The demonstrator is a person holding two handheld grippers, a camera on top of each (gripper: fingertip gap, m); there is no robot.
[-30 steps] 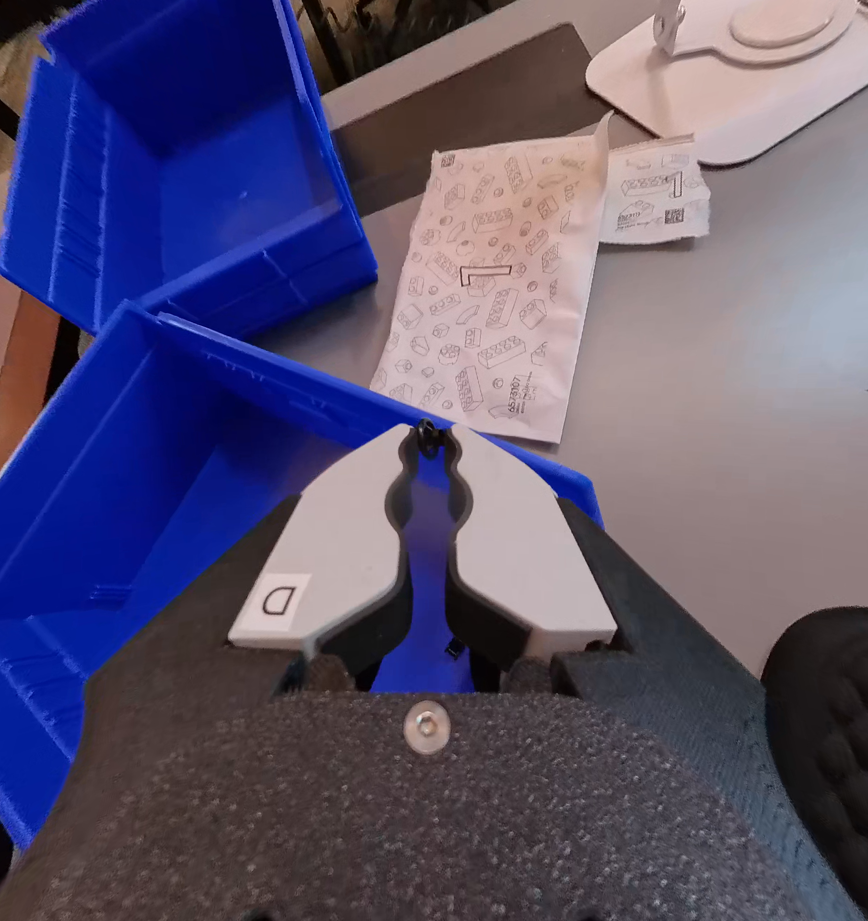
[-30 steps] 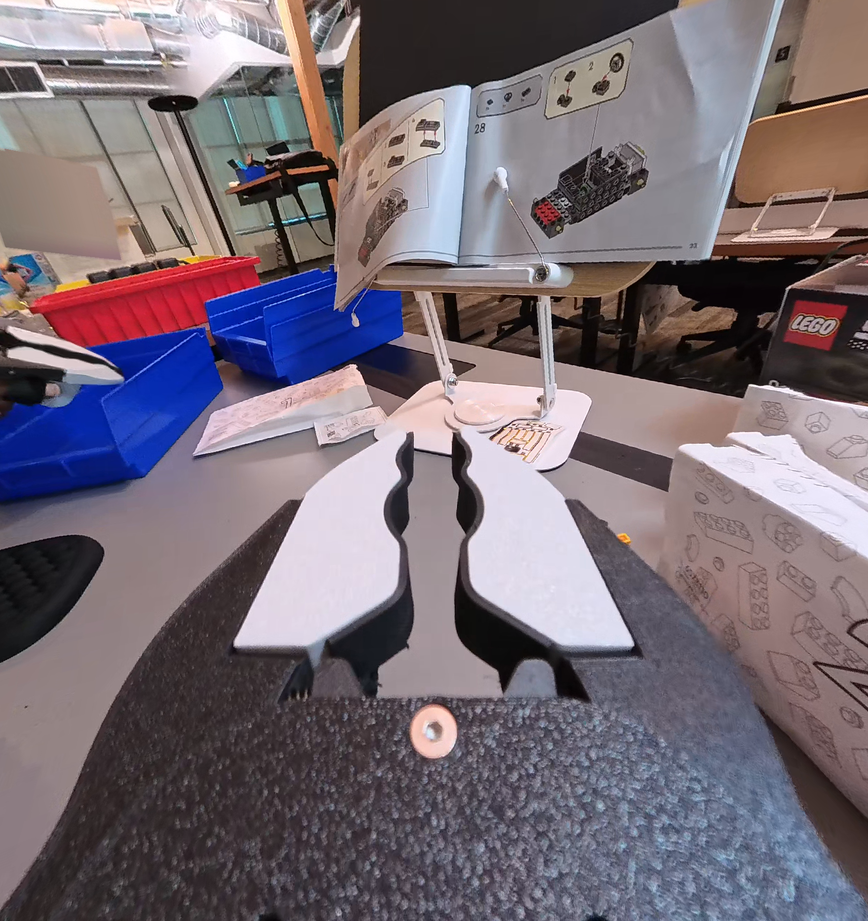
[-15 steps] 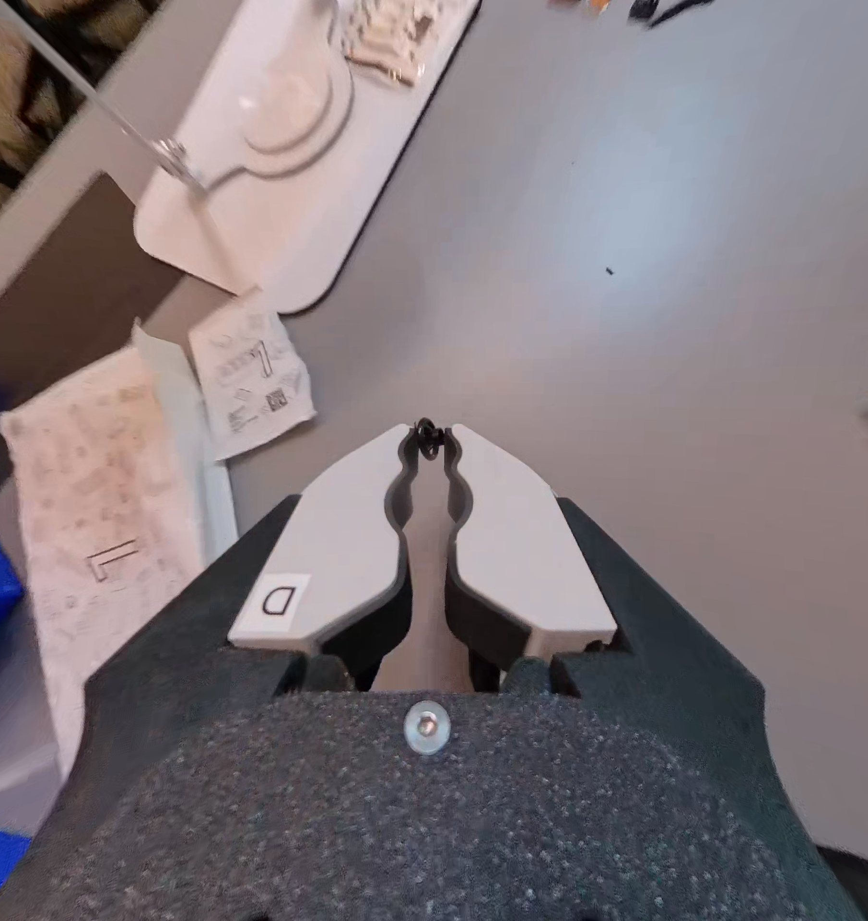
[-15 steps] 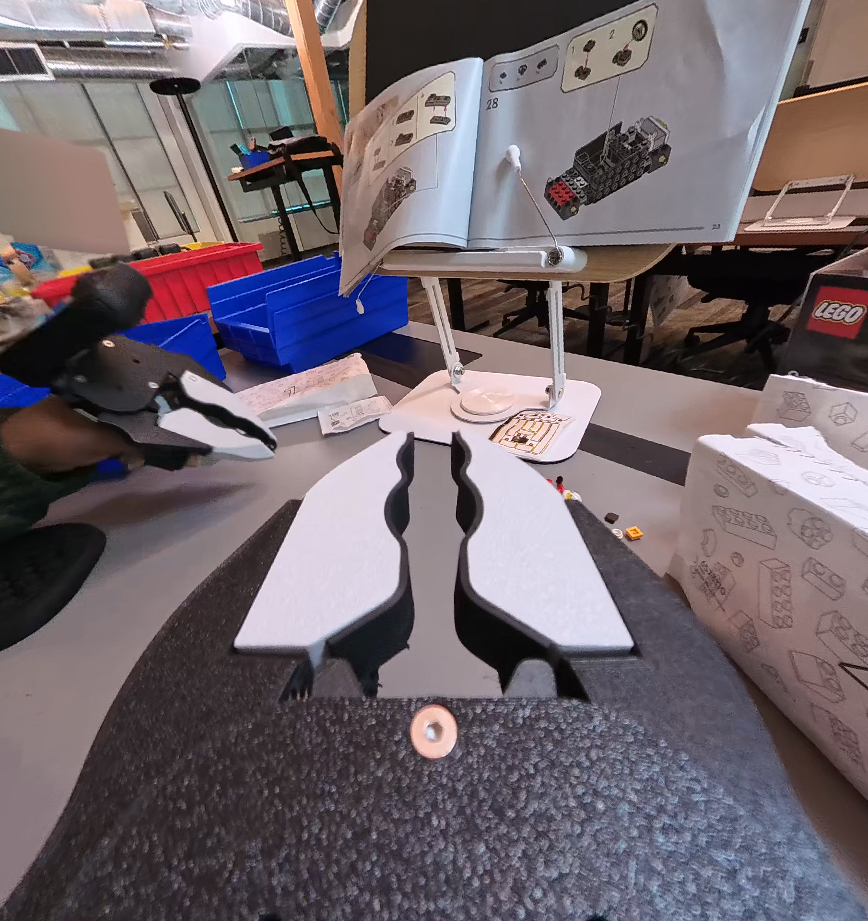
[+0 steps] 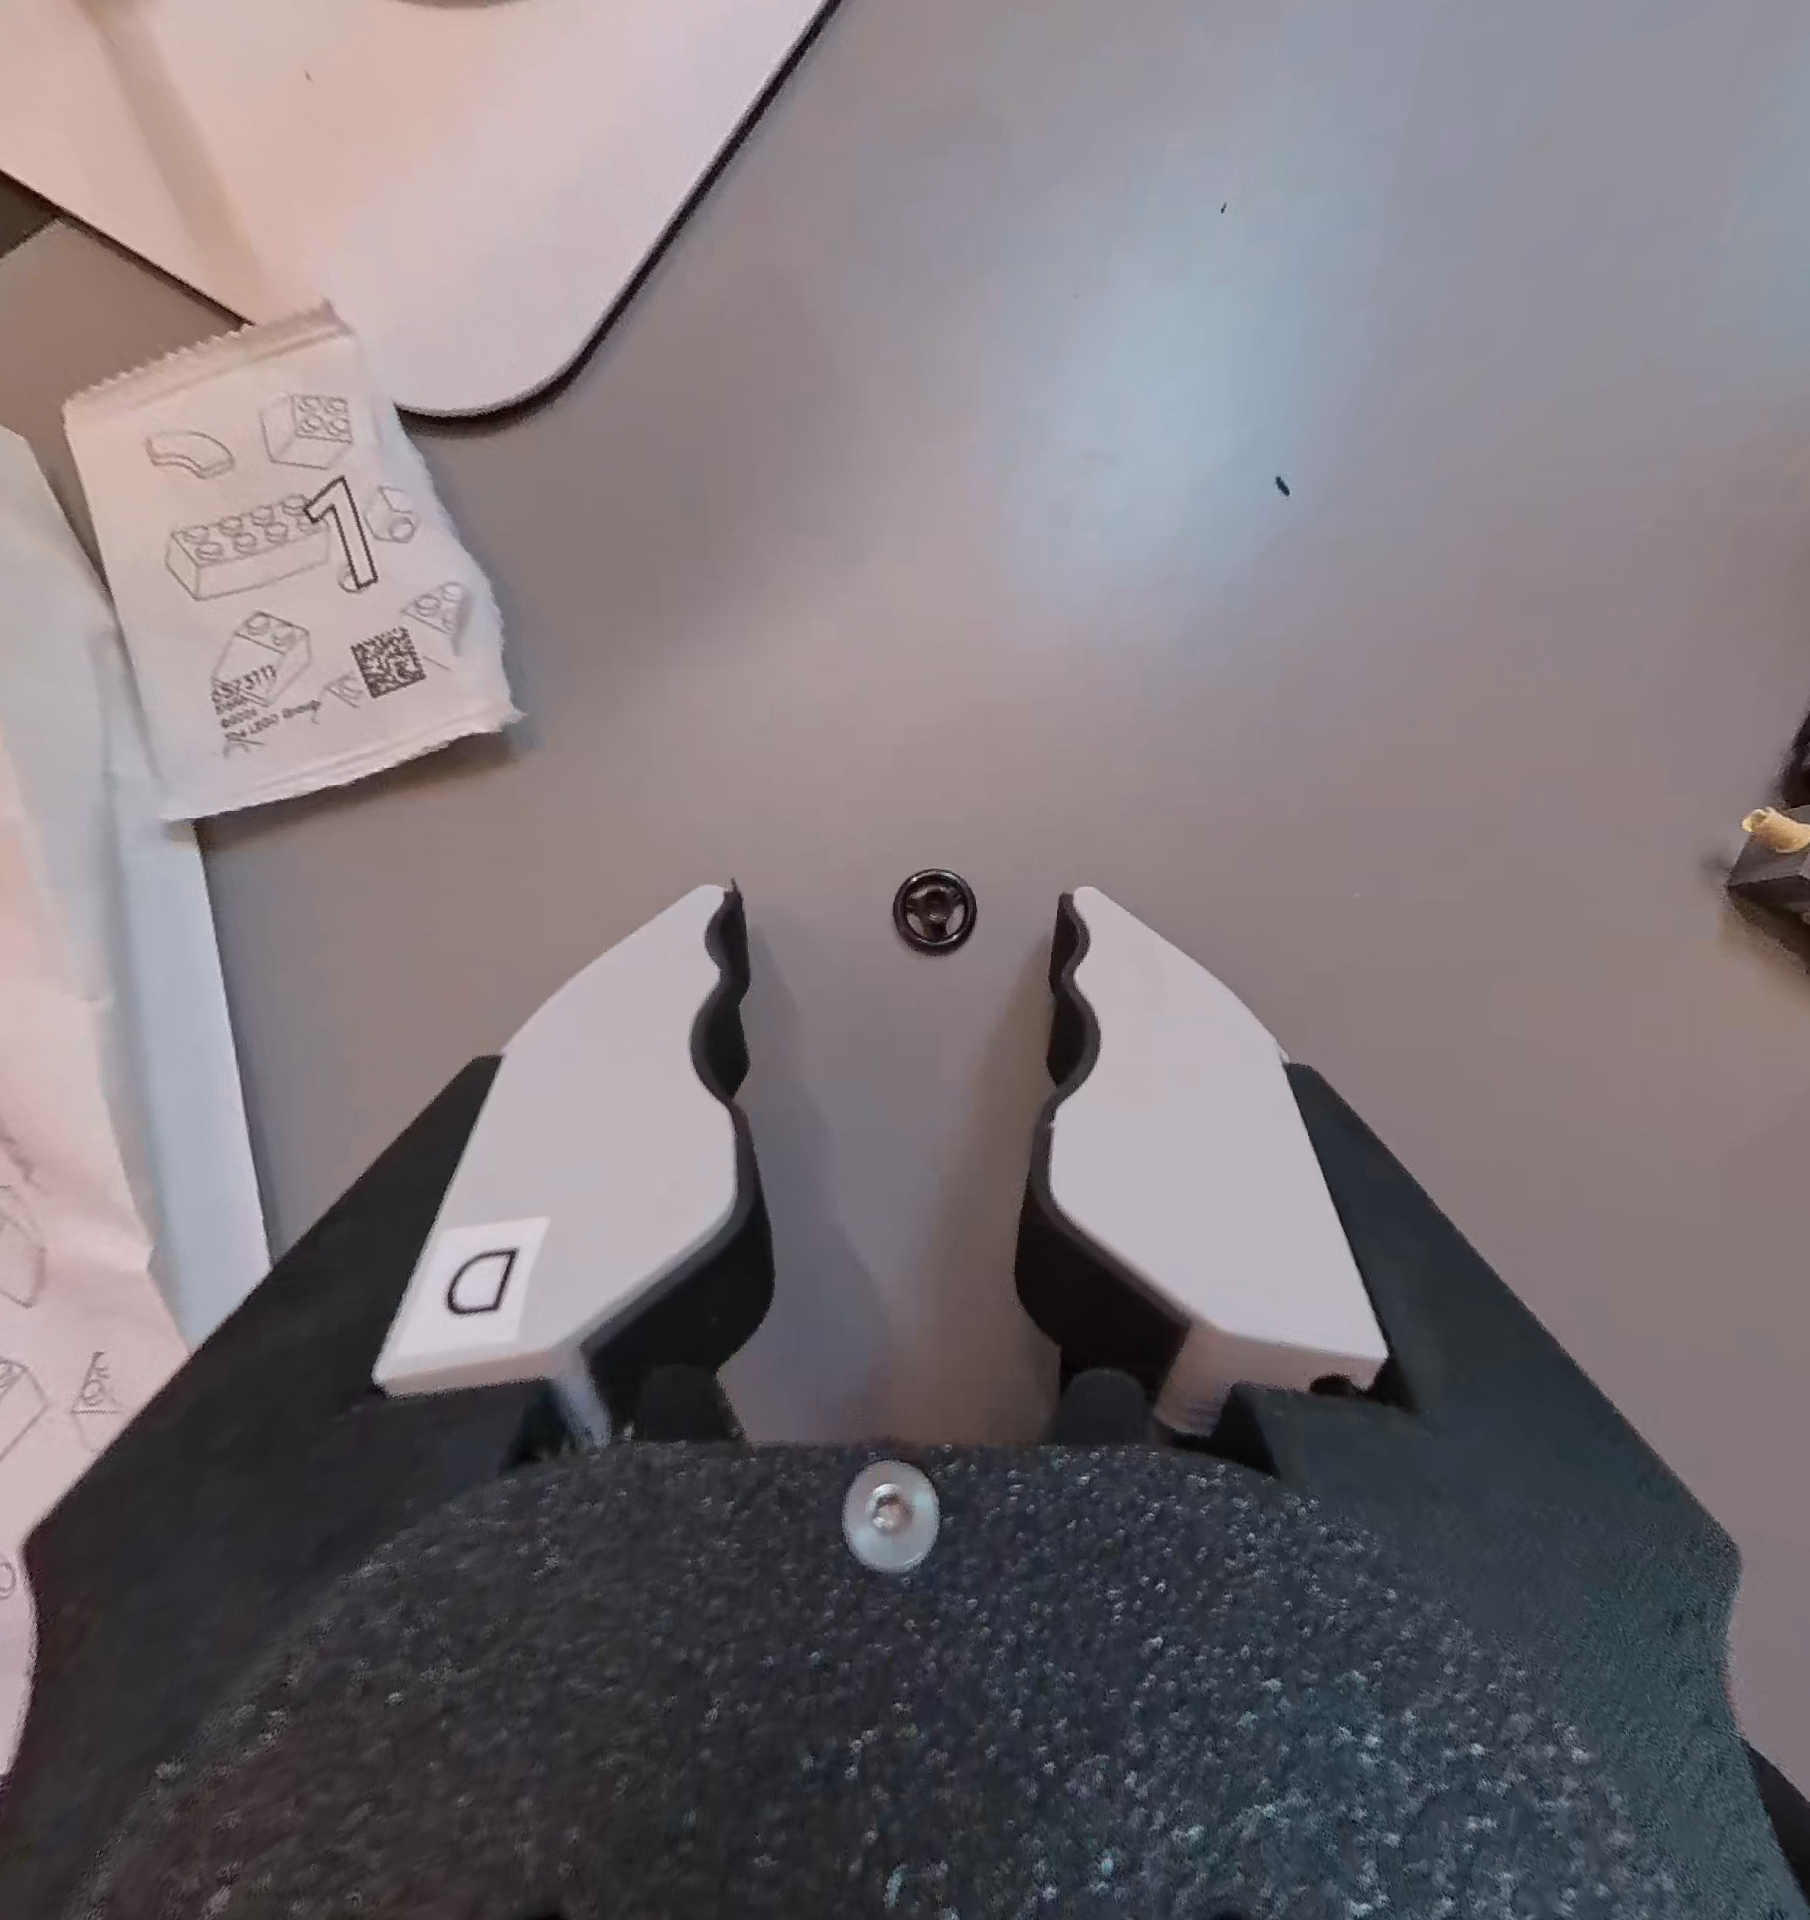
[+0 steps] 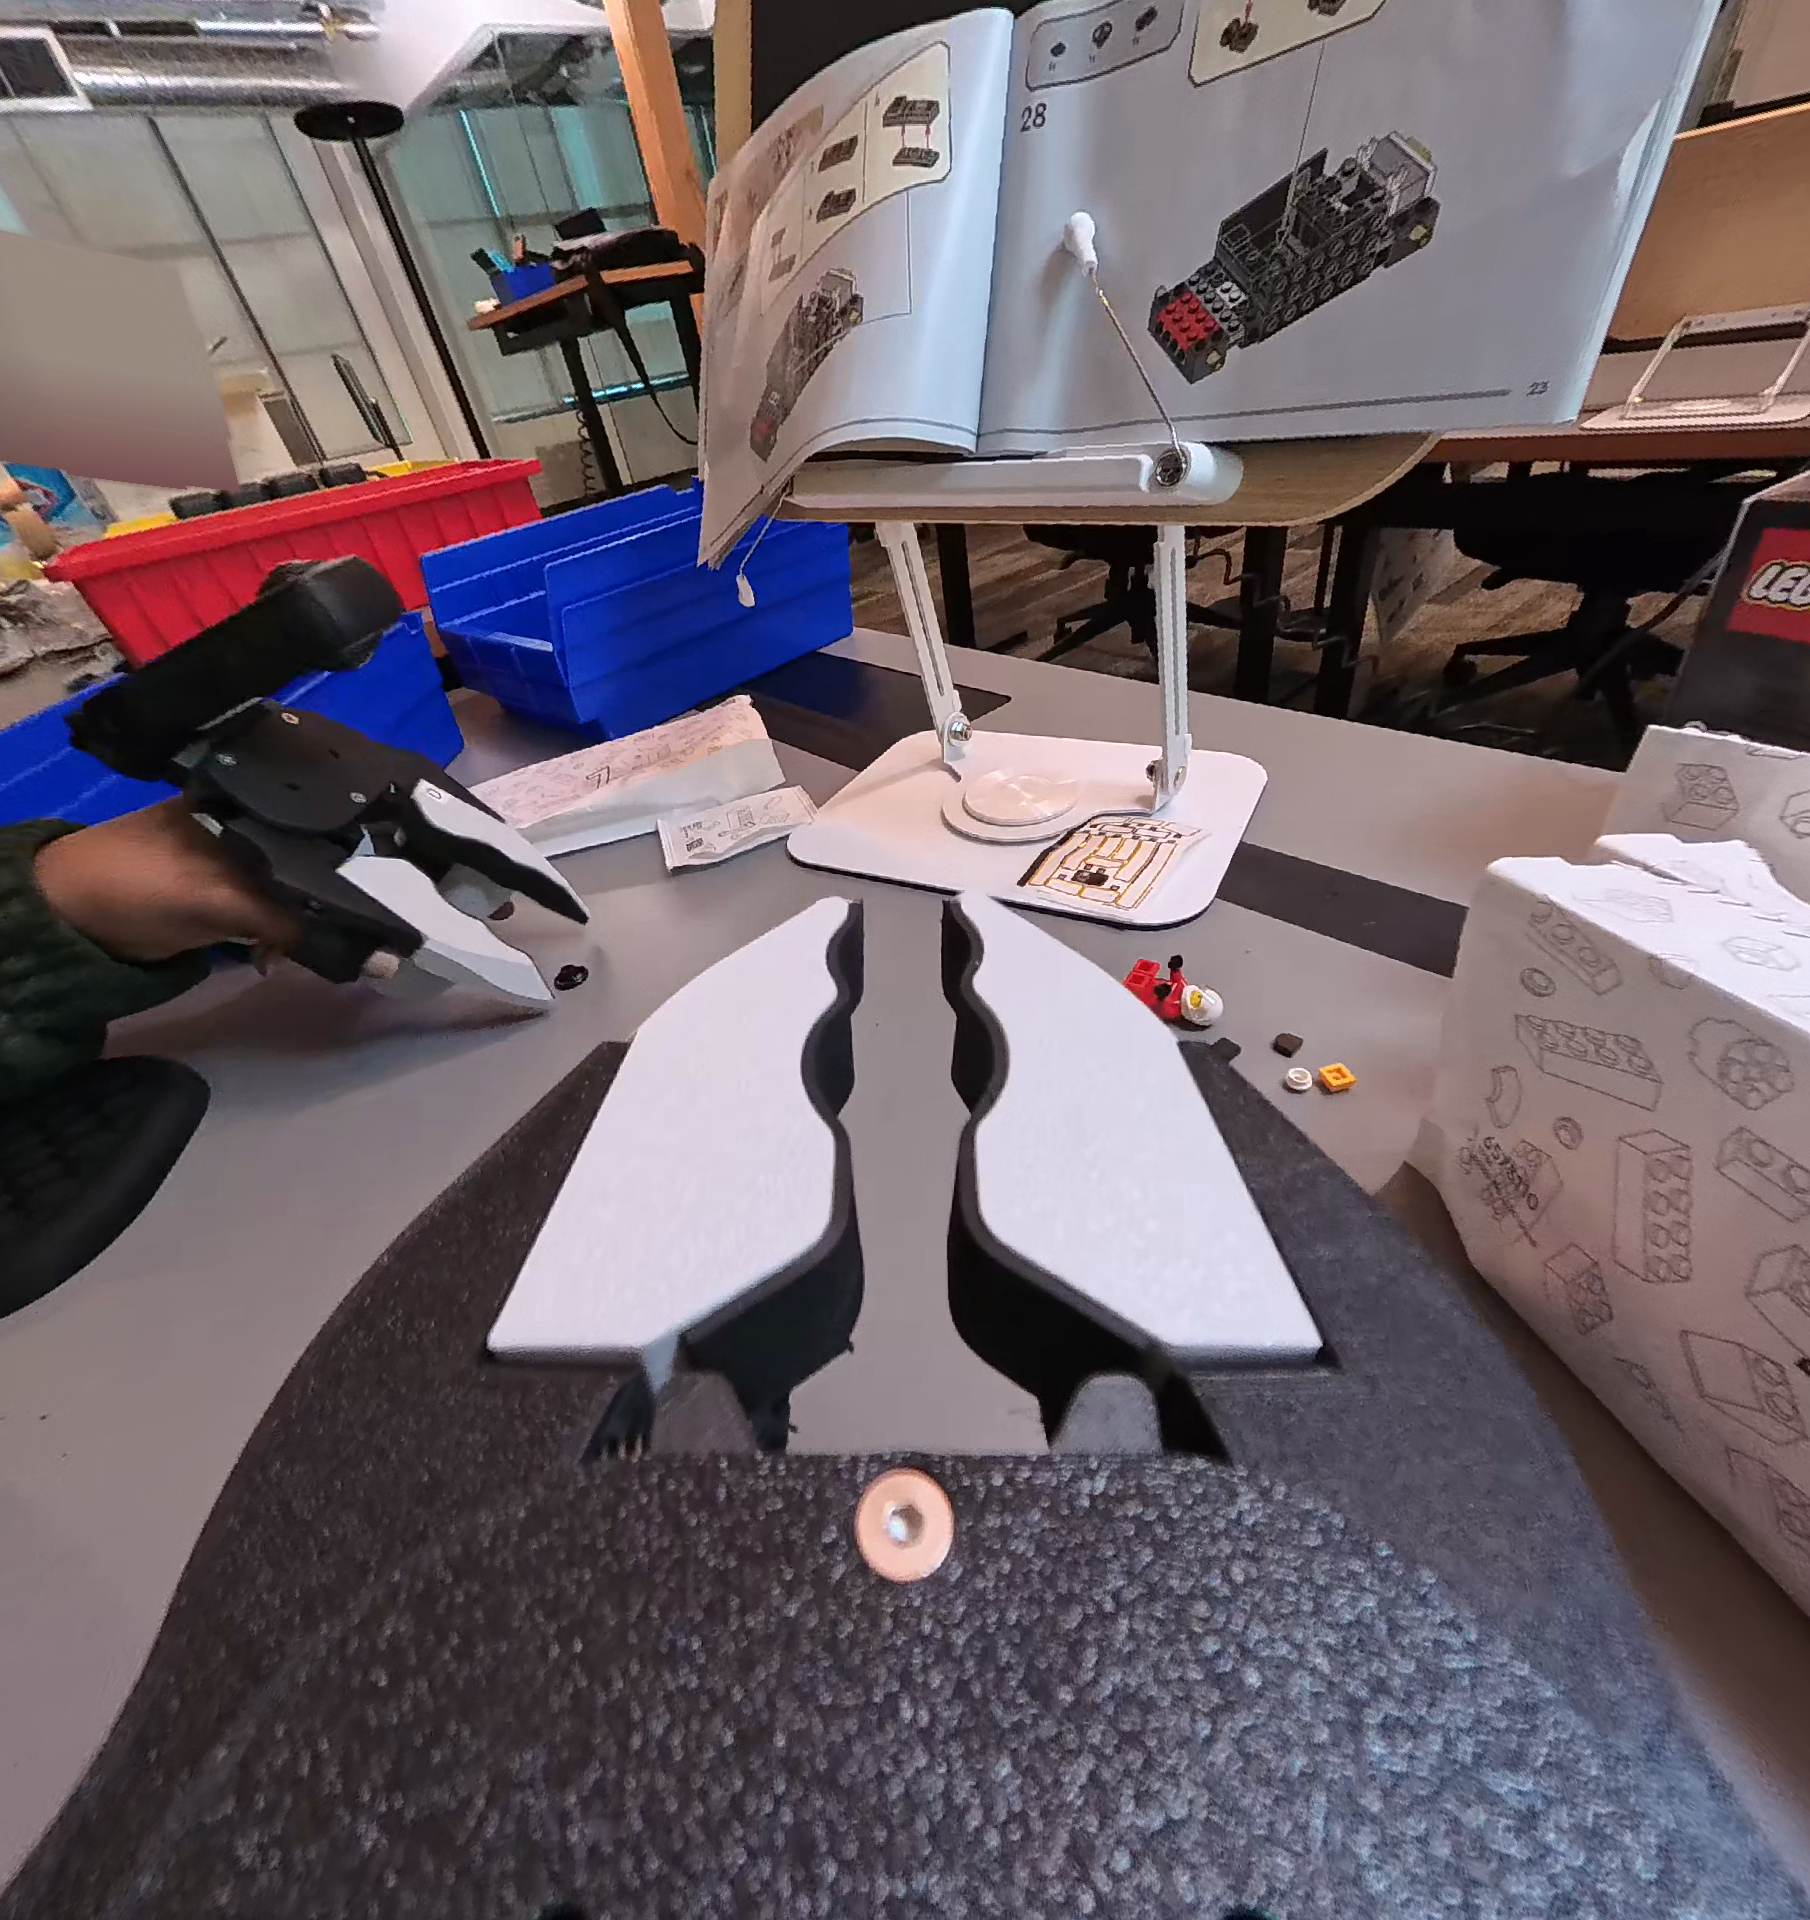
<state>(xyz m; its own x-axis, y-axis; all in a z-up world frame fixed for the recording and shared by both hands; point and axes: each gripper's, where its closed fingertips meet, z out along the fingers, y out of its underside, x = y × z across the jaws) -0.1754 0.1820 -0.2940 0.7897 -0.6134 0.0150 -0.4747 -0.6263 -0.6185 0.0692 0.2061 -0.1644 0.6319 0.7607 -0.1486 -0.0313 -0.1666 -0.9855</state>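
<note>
My left gripper (image 5: pixel 901 902) is open and points down at the grey table (image 5: pixel 1192 520). A small black wheel-shaped piece (image 5: pixel 937 911) lies flat on the table between its fingertips, touching neither pad. The right wrist view shows the same: the left gripper (image 6: pixel 560 954), held by a hand, is open low over the table with the black piece (image 6: pixel 569 976) at its tips. My right gripper (image 6: pixel 901 904) hovers above the table's middle. Its jaws stand a narrow gap apart with nothing between them.
A white book stand (image 6: pixel 1026 821) holds an open instruction booklet (image 6: pixel 1244 208). Printed paper bags (image 5: pixel 298 582) lie to the left. Blue bins (image 6: pixel 652 613) and a red bin (image 6: pixel 288 540) stand at the back left. Large white bags (image 6: pixel 1659 1143) are on the right, and small loose pieces (image 6: pixel 1316 1075) near them. Across from one pair of fingers to the other is roughly 30 centimetres.
My left gripper swung from above the blue bin to the open table with the black piece pinched at its tips, then opened and let it go onto the table. My right gripper barely moved.
</note>
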